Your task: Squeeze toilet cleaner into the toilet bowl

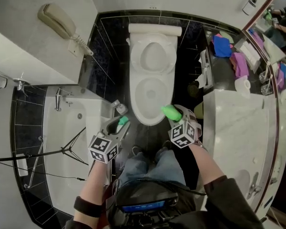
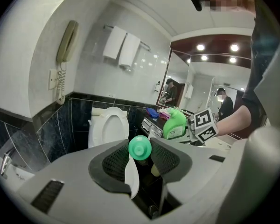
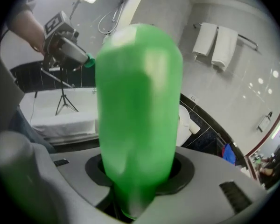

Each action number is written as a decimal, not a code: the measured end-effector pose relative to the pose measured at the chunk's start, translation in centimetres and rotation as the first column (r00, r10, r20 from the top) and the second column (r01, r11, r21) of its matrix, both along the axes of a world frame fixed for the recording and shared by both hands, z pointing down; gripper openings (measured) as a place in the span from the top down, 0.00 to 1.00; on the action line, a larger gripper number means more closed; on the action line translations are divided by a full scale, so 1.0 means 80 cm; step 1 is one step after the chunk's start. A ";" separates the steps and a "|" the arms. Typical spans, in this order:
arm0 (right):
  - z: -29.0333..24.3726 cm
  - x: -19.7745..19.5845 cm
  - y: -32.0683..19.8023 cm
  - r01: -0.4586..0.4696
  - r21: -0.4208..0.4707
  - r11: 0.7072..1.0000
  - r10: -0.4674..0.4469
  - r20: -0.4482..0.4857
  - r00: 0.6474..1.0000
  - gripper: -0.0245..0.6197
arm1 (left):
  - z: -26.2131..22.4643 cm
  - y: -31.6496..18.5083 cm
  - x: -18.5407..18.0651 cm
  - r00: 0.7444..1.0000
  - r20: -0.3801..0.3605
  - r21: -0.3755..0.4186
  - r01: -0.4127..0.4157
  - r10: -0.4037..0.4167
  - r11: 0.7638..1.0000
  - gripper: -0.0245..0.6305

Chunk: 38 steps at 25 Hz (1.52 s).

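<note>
The white toilet (image 1: pixel 152 56) stands ahead with lid and seat up, its bowl (image 1: pixel 139 97) uncovered. My right gripper (image 1: pixel 175 117) is shut on the green toilet cleaner bottle (image 1: pixel 171 112), held over the bowl's front right rim. In the right gripper view the bottle (image 3: pixel 140 115) fills the centre between the pads. My left gripper (image 1: pixel 121 124) hangs left of the bowl, shut on the bottle's round green cap (image 2: pixel 140 147). The cap (image 1: pixel 123 120) shows at its tips. The left gripper view also catches the bottle (image 2: pixel 175 124) and the toilet (image 2: pixel 109 125).
A bathtub (image 1: pixel 66 142) lies to the left with a tripod (image 1: pixel 71 149) over it. A small bottle (image 1: pixel 118 108) sits on the tub corner. A wall phone (image 1: pixel 57 20) hangs at far left. The counter (image 1: pixel 238 123) at right carries cloths (image 1: pixel 222 46).
</note>
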State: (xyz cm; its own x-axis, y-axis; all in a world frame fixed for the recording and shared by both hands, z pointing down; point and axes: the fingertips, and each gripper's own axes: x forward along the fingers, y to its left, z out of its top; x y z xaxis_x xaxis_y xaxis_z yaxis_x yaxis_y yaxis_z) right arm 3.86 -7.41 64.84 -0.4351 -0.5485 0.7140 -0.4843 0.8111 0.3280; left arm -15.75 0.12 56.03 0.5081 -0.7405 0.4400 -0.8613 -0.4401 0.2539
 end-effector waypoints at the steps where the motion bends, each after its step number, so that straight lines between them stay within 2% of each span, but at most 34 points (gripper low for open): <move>1: 0.007 0.002 -0.006 0.007 0.041 0.999 -0.005 -0.053 0.999 0.67 | 0.006 -0.002 -0.001 1.000 -0.011 0.003 -0.001 0.001 1.000 0.73; 5: 0.042 -0.001 -0.025 0.064 0.148 0.987 -0.031 -0.216 0.976 0.67 | 0.040 0.000 0.000 0.999 -0.043 -0.007 -0.016 0.015 1.000 0.73; 12: 0.130 -0.016 -0.064 0.206 0.179 0.962 -0.129 -0.368 0.921 0.67 | 0.124 -0.014 0.009 0.997 -0.074 -0.041 0.015 -0.018 0.999 0.73; 18: 0.236 -0.040 -0.099 0.337 0.175 0.925 -0.236 -0.431 0.871 0.67 | 0.215 -0.047 0.009 0.993 -0.095 -0.063 0.069 -0.075 0.996 0.73; 26: 0.371 -0.061 -0.130 0.490 0.172 0.855 -0.343 -0.520 0.782 0.67 | 0.353 -0.075 0.004 0.985 -0.111 -0.125 0.118 -0.132 0.985 0.73; 31: 0.451 -0.057 -0.142 0.515 0.137 0.846 -0.367 -0.550 0.750 0.67 | 0.421 -0.071 0.004 0.981 -0.129 -0.171 0.120 -0.143 0.978 0.73; 38: 0.524 -0.055 -0.156 0.529 0.101 0.843 -0.385 -0.573 0.723 0.67 | 0.502 -0.073 -0.003 0.975 -0.137 -0.251 0.134 -0.172 0.959 0.73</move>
State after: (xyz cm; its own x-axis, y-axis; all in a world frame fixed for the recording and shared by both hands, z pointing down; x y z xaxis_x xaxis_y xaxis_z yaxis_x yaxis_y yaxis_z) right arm -0.52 -19.87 106.74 -0.2877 -0.5634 0.7745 0.2244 0.7465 0.6264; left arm -16.01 -5.74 96.15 0.4730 -0.6981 0.5375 -0.8549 -0.2161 0.4717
